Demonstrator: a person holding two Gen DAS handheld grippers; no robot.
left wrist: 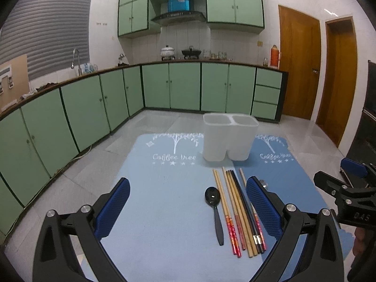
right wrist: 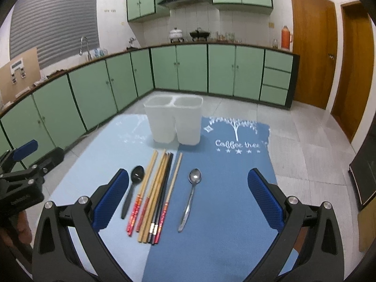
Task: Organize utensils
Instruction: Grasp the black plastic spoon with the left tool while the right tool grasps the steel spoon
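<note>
Kitchen floor w/ green cabinets (right wrist: 98, 91), two blue mats (right wrist: 223, 188) side by side. Left gripper (left wrist: 188, 208) wide open, empty; black spoon (left wrist: 215, 208) + chopsticks (left wrist: 237, 211) between fingers. Right gripper (right wrist: 188, 199) wide open, empty; chopsticks, metal spoon (right wrist: 191, 197) between fingers. White holder (right wrist: 175, 119) ahead of both.

Both views are evenly lit by soft indoor light, a little dim. The glossy floor (left wrist: 312, 129) near the wooden doors (left wrist: 299, 63) shows pale glare. Fisheye distortion bends the cabinets (right wrist: 98, 89), dark vignette fills the corners, and details look slightly soft.
</note>
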